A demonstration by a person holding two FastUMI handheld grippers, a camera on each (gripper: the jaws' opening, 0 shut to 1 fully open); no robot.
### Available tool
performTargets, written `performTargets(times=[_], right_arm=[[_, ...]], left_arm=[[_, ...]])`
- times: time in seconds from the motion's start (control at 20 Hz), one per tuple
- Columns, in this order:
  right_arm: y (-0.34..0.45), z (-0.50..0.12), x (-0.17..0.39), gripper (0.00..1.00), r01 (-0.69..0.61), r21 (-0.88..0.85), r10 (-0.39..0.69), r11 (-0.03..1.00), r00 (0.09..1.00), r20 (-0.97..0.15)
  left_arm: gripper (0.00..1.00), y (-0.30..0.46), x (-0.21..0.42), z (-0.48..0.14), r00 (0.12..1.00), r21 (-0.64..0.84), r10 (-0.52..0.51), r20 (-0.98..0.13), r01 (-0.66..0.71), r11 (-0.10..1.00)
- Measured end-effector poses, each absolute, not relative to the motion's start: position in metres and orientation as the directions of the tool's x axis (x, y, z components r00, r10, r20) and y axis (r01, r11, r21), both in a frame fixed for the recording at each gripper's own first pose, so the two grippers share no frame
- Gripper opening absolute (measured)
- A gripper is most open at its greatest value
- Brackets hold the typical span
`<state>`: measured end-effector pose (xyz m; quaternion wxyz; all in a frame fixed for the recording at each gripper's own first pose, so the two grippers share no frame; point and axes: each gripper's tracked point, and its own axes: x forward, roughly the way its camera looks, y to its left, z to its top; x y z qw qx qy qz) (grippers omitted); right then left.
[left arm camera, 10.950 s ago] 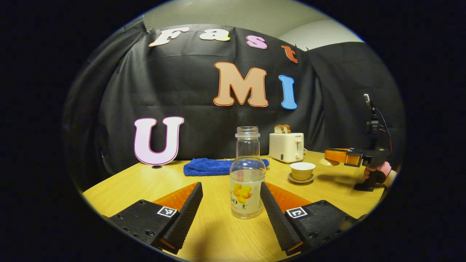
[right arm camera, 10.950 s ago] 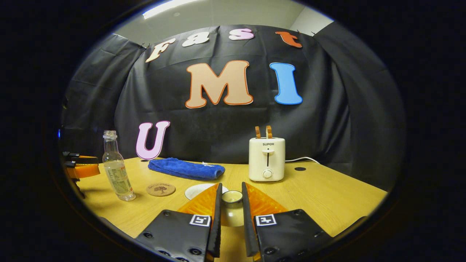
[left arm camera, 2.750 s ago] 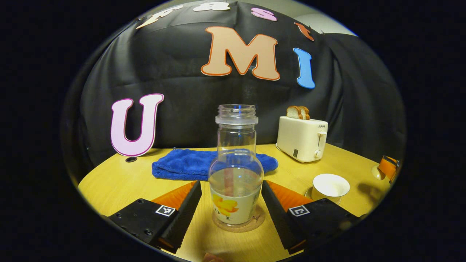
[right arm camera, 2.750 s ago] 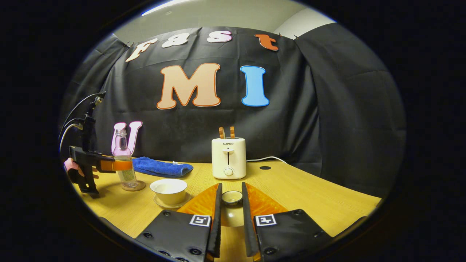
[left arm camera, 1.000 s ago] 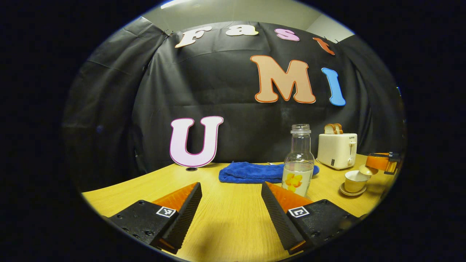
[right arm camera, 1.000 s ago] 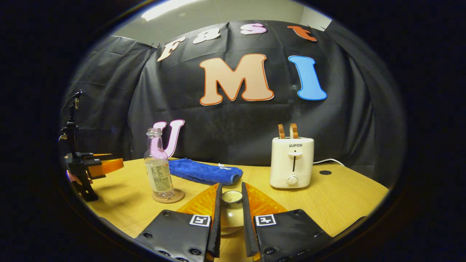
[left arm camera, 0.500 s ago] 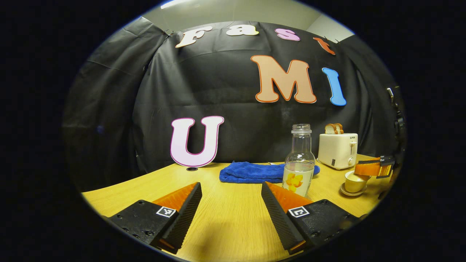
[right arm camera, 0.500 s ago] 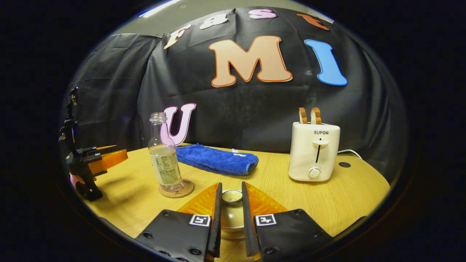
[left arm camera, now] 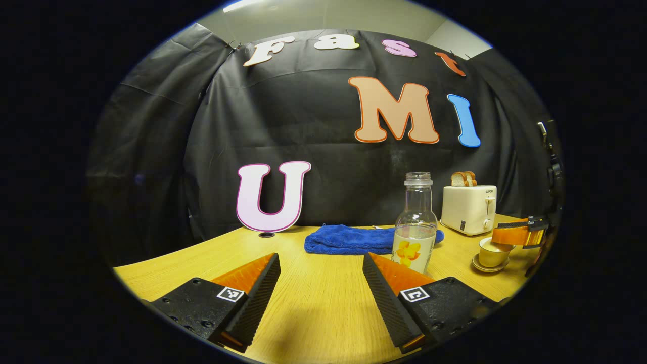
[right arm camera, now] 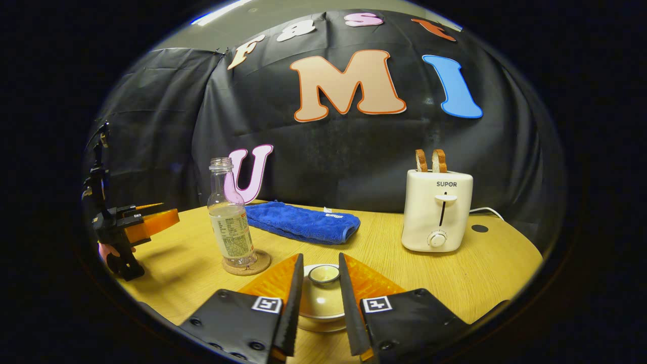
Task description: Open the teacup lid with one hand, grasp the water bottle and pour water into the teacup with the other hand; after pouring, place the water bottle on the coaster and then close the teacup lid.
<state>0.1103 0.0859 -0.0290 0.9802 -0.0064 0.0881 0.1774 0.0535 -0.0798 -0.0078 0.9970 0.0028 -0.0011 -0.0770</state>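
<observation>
The water bottle (right arm camera: 230, 217) stands upright on the round cork coaster (right arm camera: 247, 263), long axis vertical, its uncapped mouth pointing up, partly filled; in the left gripper view the bottle (left arm camera: 415, 225) has its flower label facing the camera and its base is cut off by that tool's own right finger; the coaster cannot be made out there. The left tool (left arm camera: 319, 293) hangs over bare worktop (left arm camera: 313, 313) with its jaws spread wide and nothing between them, well apart from the bottle. The right tool (right arm camera: 317, 308) has its jaws slightly parted on either side of the teacup lid (right arm camera: 322, 293), which sits level on the teacup with its knob up; whether the fingers press the lid cannot be told; the cup's body and saucer are mostly hidden beneath the lid and fingers. Behind lie a blue towel (right arm camera: 302, 222) and a white toaster (right arm camera: 437, 210) with two bread slices standing in its slots.
</observation>
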Motion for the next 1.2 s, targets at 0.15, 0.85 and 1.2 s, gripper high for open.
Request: performTargets(times=[0.15, 0.85, 1.2], right_arm=[[0.085, -0.028, 0.109, 0.56, -0.340, 0.007, 0.336, 0.940, 0.926, -0.173], [0.071, -0.006, 0.093, 0.92, -0.300, 0.014, 0.300, 0.954, 0.954, -0.024], [0.020, 0.001, 0.066, 0.95, -0.106, 0.004, 0.106, 0.994, 0.994, -0.008]], left_arm=[[0.96, -0.079, 0.053, -0.008, 0.988, 0.006, -0.154, 0.002, 0.154, 0.988], [0.95, -0.079, 0.054, -0.009, 0.988, 0.005, -0.154, 0.002, 0.154, 0.988], [0.95, -0.079, 0.054, -0.008, 0.988, 0.005, -0.154, 0.002, 0.154, 0.988]])
